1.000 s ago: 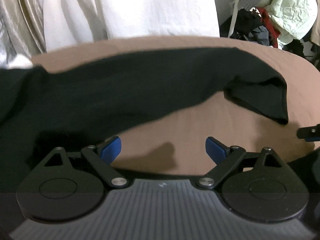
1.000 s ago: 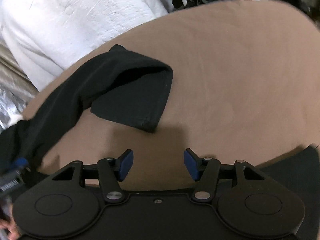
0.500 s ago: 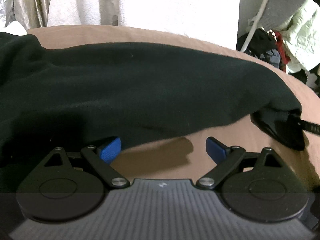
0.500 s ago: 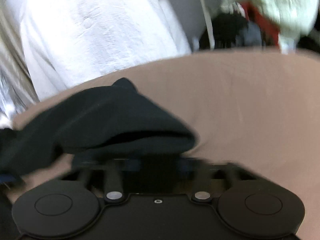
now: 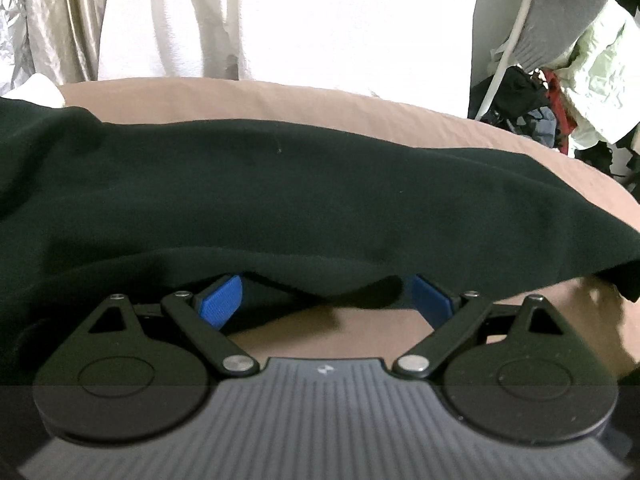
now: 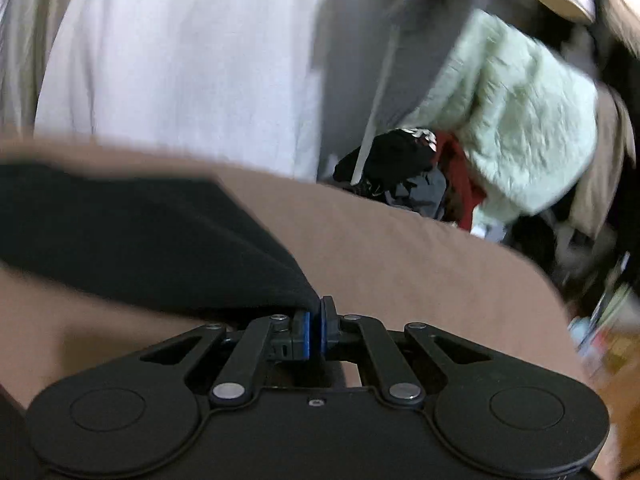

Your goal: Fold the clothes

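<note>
A black garment [image 5: 280,192] lies stretched across the brown bed surface [image 5: 360,104]. My left gripper [image 5: 328,300] is open, its blue pads wide apart, with the garment's near edge draped just over the fingertips. In the right wrist view my right gripper [image 6: 314,330] is shut on the garment's end [image 6: 160,240], which trails off to the left above the brown surface [image 6: 400,260]. The pinched bit of cloth is mostly hidden between the pads.
A white sheet [image 5: 300,20] and pale curtains [image 5: 60,20] hang behind the bed. A heap of clothes, with a pale green piece [image 6: 520,120] and dark and red items [image 6: 420,176], sits at the right beyond the bed's edge.
My right gripper moved onto the garment's end and closed on it, then lifted it. My left gripper moved forward so the garment's edge now covers its fingertips.
</note>
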The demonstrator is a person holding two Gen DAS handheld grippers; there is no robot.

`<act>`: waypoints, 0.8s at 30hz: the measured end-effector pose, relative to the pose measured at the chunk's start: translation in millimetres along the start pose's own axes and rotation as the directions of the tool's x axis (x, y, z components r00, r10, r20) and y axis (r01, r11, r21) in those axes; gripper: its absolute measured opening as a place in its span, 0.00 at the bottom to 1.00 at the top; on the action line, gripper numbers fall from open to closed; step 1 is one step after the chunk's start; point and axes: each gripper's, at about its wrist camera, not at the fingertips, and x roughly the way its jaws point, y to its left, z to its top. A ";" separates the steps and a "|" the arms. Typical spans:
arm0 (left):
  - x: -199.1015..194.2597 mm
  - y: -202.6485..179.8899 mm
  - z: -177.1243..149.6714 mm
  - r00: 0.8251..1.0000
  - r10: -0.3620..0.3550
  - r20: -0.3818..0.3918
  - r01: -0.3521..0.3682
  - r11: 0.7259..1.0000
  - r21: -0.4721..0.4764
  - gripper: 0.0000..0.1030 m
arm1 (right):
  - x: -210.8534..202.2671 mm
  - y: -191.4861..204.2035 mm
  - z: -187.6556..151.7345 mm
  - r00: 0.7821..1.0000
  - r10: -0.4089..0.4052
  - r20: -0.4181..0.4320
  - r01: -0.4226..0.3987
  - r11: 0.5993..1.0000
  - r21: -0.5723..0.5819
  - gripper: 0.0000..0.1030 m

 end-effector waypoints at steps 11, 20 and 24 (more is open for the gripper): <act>-19.3 -12.1 -1.9 0.995 -0.100 0.007 0.100 0.995 -0.031 0.90 | 12.2 28.6 -10.4 0.639 0.749 -0.175 -0.709 0.662 0.242 0.06; -13.5 -18.5 -17.3 0.978 -0.206 -0.046 0.202 0.977 -0.075 0.90 | 19.2 69.9 -28.3 0.626 0.698 -0.348 -0.698 0.701 0.149 0.07; 10.8 7.4 -35.5 0.853 -0.521 -0.030 0.456 0.772 -0.443 0.90 | 2.8 93.2 -28.4 0.532 0.769 -0.356 -0.789 0.602 0.121 0.07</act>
